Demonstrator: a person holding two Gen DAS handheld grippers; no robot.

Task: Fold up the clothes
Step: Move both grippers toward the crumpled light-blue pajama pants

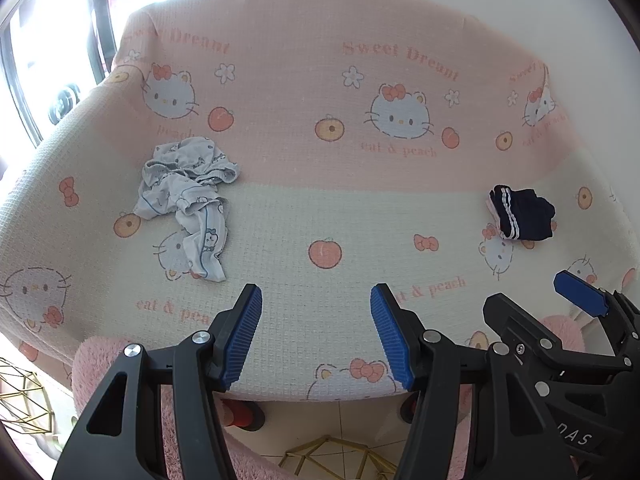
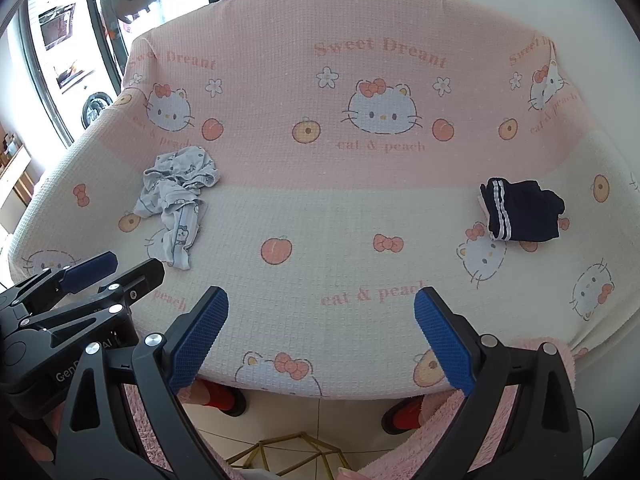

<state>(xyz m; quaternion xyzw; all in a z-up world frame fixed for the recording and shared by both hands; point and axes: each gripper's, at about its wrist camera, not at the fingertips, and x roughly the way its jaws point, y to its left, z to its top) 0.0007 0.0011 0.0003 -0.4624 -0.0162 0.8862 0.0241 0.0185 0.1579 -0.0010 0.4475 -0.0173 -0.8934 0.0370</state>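
Note:
A crumpled pale blue-grey printed garment (image 1: pixel 186 196) (image 2: pixel 176 200) lies on the left of a sofa draped in a pink and cream cat-print blanket (image 1: pixel 320 200) (image 2: pixel 320 208). A folded navy garment with white stripes (image 1: pixel 520 216) (image 2: pixel 520 210) rests on the right of the seat. My left gripper (image 1: pixel 316 332) hovers open over the seat's front edge, nothing between its blue pads. My right gripper (image 2: pixel 320 336) is also open and empty, beside the left one. Each gripper shows at the other view's edge, the right gripper (image 1: pixel 532 308) and the left gripper (image 2: pixel 116 276).
A fluffy pink fabric (image 1: pixel 100 360) (image 2: pixel 560 364) hangs below the seat's front edge. Gold wire-frame objects (image 1: pixel 328 456) (image 2: pixel 288 452) stand on the tiled floor. Red and black items (image 2: pixel 220 396) sit under the sofa. A bright window (image 1: pixel 52 60) is at the left.

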